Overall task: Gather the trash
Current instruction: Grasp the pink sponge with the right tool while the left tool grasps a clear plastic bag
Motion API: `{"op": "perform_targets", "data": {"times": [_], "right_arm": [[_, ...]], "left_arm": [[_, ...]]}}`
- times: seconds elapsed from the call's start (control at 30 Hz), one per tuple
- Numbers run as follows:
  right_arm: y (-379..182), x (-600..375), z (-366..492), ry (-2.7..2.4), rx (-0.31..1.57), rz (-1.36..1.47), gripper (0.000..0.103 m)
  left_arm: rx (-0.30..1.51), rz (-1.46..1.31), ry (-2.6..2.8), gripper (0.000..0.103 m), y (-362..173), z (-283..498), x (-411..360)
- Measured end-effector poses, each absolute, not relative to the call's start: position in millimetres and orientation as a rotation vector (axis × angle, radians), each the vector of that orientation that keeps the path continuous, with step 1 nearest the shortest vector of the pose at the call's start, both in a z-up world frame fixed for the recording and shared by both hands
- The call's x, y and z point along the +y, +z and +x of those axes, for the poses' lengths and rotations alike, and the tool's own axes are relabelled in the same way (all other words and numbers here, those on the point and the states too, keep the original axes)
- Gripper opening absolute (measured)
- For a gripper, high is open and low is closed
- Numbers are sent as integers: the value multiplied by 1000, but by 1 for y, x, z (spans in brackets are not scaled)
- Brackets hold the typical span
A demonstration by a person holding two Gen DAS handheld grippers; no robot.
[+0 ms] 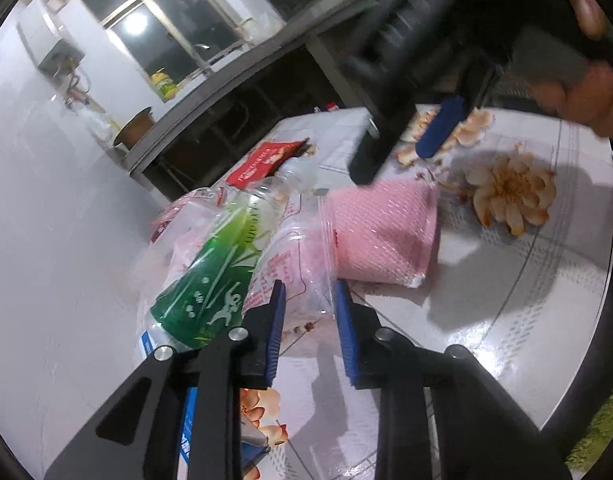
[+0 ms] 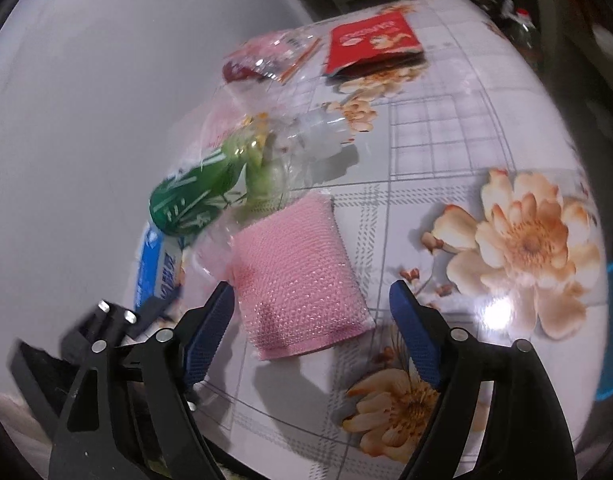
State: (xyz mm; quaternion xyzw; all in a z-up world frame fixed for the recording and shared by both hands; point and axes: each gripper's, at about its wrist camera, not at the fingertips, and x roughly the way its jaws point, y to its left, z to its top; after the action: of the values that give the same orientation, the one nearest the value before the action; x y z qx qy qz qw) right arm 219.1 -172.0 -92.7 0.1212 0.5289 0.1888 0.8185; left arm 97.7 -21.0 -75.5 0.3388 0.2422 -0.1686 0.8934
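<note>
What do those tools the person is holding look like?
Each tool is a black plastic frame with flat linked bars joined by shiny silver bolts. It ends in two fingers lined with ribbed blue pads. Both look alike. No cables or markings show.

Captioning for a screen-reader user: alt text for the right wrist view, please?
Open right gripper hovers over a pink mesh sponge on a floral tablecloth. Behind lie a green-labelled plastic bottle, clear wrappers and a red packet.

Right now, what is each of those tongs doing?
Left tongs: partly closed around the clear plastic bag; grip unclear.
Right tongs: open, empty, over the pink packet.
</note>
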Motion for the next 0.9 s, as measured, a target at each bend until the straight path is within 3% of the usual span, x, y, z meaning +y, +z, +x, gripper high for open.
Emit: {"op": "perform_targets", "data": {"times": [0.17,0.5,0.57,0.6,0.63,0.9], "right_arm": [[-93,-146,216,414,1116,84,87],[-108,-116,222,436,1106,-83,89],[-112,-115,222,426,1109,-99,87],[-114,-115,221,423,1112,-104,85],[-116,-116,221,418,1120,-104,80],[-114,-140,207,371,1116,-5,76]], "left_arm": [[490,613,-308,22,-58,94,-5],[539,407,-317,19,-34,97,17],[550,382,-325,17,-33,99,20],[557,369,-330,9,-32,100,21],[563,363,-332,9,-32,100,21],[559,333,-343,8,-28,99,22]]}}
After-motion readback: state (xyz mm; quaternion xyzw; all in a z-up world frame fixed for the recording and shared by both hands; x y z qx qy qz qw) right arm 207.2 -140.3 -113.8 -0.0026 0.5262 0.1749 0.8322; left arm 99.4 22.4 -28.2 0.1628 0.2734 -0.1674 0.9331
